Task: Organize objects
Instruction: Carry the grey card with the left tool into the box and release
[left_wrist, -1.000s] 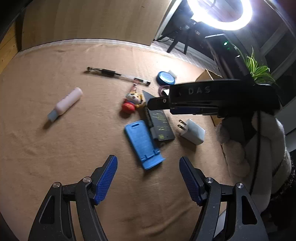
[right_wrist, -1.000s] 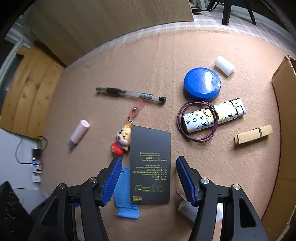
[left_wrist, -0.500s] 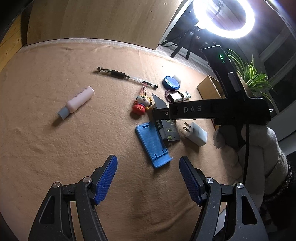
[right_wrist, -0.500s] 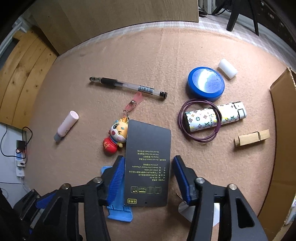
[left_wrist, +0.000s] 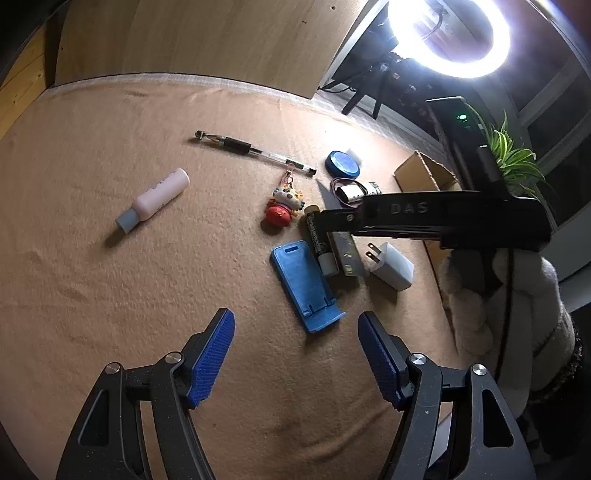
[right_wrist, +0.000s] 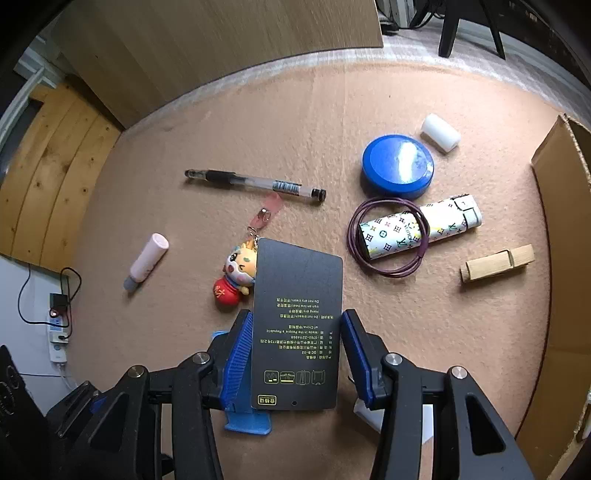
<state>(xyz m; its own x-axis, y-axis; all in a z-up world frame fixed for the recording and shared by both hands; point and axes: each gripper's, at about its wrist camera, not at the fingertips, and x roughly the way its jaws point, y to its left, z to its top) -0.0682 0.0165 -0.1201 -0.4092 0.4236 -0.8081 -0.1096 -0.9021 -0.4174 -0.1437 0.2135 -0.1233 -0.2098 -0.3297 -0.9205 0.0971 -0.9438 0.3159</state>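
While the black card (right_wrist: 297, 332) is clamped by its two long edges between the blue pads of the right gripper (right_wrist: 295, 360), it is held just above the tan mat (right_wrist: 295, 122), over the blue phone stand (left_wrist: 304, 284) and beside the toy keychain (right_wrist: 236, 275). A battery (left_wrist: 317, 236) is seen lying under the card in the left view. Nothing is held by the left gripper (left_wrist: 295, 354), whose jaws stand wide apart over bare mat. A cardboard box (right_wrist: 565, 221) is seen at the right edge.

Black card (right_wrist: 297, 325) between right gripper (right_wrist: 295, 360) pads
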